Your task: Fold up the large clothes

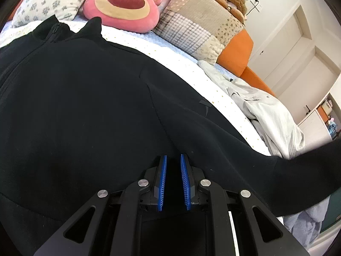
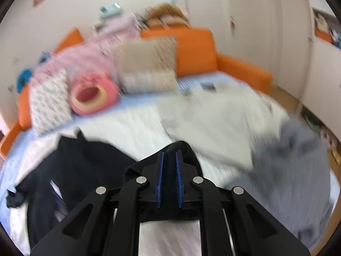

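Note:
A large black zip jacket lies spread on the white bed sheet, collar towards the pillows. My left gripper rests on the jacket near the armpit seam, its blue pads nearly closed with black cloth between them. One sleeve stretches off to the right. In the blurred right wrist view, my right gripper is shut on the black sleeve end and holds it above the bed; the jacket body lies at lower left.
A pink plush cushion, a patchwork pillow and a floral pillow line the orange sofa back. A pale grey shirt and a blue-grey garment lie on the right side of the bed.

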`<state>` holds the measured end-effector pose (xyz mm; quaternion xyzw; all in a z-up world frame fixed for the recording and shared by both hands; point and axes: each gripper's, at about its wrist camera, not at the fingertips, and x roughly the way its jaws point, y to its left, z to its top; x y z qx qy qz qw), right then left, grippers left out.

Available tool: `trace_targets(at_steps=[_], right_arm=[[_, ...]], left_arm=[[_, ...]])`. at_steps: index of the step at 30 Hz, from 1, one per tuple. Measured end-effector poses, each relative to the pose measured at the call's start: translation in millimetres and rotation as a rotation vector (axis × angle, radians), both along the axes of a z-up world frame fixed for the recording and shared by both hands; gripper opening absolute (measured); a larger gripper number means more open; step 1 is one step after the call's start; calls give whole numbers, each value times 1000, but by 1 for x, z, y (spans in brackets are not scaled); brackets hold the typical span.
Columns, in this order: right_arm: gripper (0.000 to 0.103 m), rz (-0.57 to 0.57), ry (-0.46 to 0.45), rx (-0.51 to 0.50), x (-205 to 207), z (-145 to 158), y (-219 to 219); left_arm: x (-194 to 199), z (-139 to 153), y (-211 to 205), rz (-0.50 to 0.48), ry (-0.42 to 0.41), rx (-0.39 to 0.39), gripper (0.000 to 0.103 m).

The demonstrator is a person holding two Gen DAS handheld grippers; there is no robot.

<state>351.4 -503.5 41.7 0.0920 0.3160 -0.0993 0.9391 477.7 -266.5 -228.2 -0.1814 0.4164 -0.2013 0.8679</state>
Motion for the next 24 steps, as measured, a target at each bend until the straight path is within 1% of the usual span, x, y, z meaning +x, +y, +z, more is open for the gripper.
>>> trace_targets(at_steps=[2, 4, 5, 6, 7, 9, 10, 11, 13, 14, 16, 18, 20, 23, 24], right_arm=[[10, 58, -36, -31, 22, 46, 24], [9, 113, -50, -30, 43, 78, 43], [9, 132, -57, -36, 53, 92, 55], [9, 167, -66, -60, 65, 109, 74], [9, 192, -78, -91, 73, 121, 93], [9, 242, -89, -120, 87, 139, 123], [9, 272, -96, -122, 96, 148, 143], [9, 293, -99, -115, 98, 152, 155], [9, 356, -105, -100, 117, 162, 196], [9, 384, -111, -106, 124, 165, 217], [9, 431, -106, -105, 136, 163, 252], [9, 487, -90, -112, 152, 153, 296], [9, 527, -68, -116, 164, 138, 335], [9, 585, -4, -91, 188, 101, 398], [9, 596, 6, -91, 192, 92, 411]], left_arm=[[-2, 1, 1, 2, -8, -4, 19], [-6, 4, 6, 23, -18, -16, 21], [-10, 5, 12, 59, -13, -21, 22], [-11, 6, 15, 81, 3, -26, 23], [-15, 5, 21, 108, 42, -48, 23], [-24, 4, 28, 135, 87, -86, 23], [-29, 6, 27, 131, 91, -75, 27], [-35, 10, 22, 118, 69, -42, 32], [-44, 15, 15, 100, 13, 17, 37], [-48, 16, 12, 97, -15, 37, 37], [-52, 17, 12, 95, -59, 44, 37], [-52, 14, 8, 89, -56, 63, 37], [-51, 12, 5, 85, -57, 76, 37], [-50, 13, 3, 85, -67, 89, 37], [-49, 13, 4, 85, -66, 91, 37]])
